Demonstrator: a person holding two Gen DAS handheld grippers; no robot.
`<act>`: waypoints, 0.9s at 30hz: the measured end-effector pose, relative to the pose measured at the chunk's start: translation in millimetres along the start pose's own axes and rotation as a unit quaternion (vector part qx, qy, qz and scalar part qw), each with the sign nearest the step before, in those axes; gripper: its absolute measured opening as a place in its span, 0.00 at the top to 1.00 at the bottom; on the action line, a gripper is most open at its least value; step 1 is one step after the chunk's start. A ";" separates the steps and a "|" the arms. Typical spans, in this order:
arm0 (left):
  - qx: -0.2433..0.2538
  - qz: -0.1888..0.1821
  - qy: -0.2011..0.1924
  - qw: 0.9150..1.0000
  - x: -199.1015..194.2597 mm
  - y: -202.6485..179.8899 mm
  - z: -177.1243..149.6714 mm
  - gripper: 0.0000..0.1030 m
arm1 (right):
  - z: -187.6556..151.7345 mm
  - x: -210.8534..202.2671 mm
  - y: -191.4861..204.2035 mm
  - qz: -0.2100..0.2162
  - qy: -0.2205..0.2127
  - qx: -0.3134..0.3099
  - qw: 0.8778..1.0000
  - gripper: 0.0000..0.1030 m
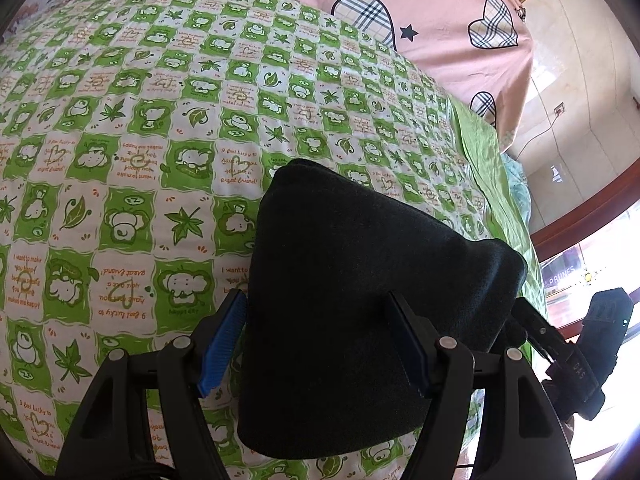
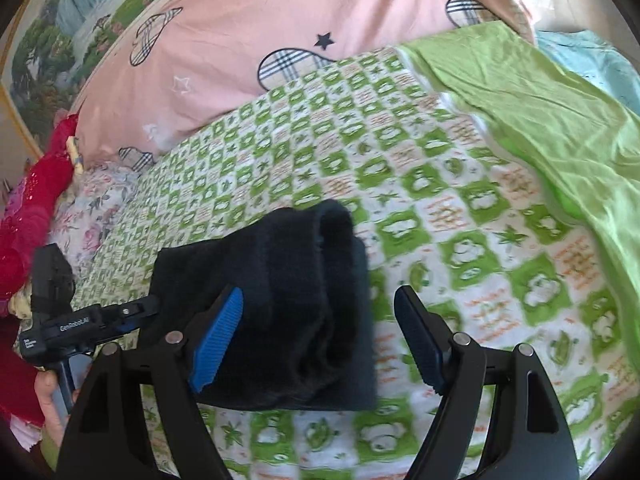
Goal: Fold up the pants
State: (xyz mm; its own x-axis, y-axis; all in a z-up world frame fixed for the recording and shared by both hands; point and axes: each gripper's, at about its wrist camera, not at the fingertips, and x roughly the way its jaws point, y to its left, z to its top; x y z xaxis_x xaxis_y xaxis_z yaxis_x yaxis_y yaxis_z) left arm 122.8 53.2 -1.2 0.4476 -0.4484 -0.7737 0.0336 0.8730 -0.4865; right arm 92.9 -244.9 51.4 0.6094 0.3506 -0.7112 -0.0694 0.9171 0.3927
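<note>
Both claws wide, gripping nothing: left claw (image 1: 320,344), right claw (image 2: 320,338); black pants (image 1: 360,300) folded compact on bed (image 1: 120,160) near front edge; folding looks finished; next: withdraw or press flat.

Both wrist views close, angled down along each tool, sharing pants (image 1: 360,300) on bedsheet (image 2: 460,208)

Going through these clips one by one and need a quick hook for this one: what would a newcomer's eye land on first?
The folded black pants, a dark bundle low and central on the green-and-white checked cartoon bedsheet. Both claws stand open around it: the left claw with the bundle between its blue pads, the right claw at the bundle's right end. Behind lies a pink quilt with plaid hearts.
</note>
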 end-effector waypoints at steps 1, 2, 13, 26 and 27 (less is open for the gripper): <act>0.001 0.000 0.001 1.000 0.9 0.1 -0.1 0.31 | -1.8 4.2 0.4 -0.008 0.006 -0.003 1.000 0.24; 0.001 0.000 0.001 1.000 1.7 0.6 0.1 0.31 | -3.5 9.0 -1.2 -0.019 0.014 -0.005 1.000 0.24; 0.009 0.001 0.021 1.000 19.5 8.7 -0.2 0.29 | -16.3 17.3 -31.7 0.001 0.032 0.003 0.999 0.26; -0.002 -0.014 0.036 0.999 33.0 14.2 -2.1 0.43 | -18.2 24.9 -40.6 0.084 0.052 0.056 0.994 0.35; 0.000 -0.015 0.034 0.999 32.1 13.5 -2.3 0.47 | -18.7 25.1 -39.7 0.092 0.054 0.058 0.993 0.41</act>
State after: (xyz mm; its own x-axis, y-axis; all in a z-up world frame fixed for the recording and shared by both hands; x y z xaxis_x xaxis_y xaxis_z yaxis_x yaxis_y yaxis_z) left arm 135.6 50.2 -33.5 0.3841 -0.4865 -0.7847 0.0458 0.8589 -0.5101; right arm 96.2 -268.9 7.0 0.5064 0.5338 -0.6772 -0.0765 0.8101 0.5813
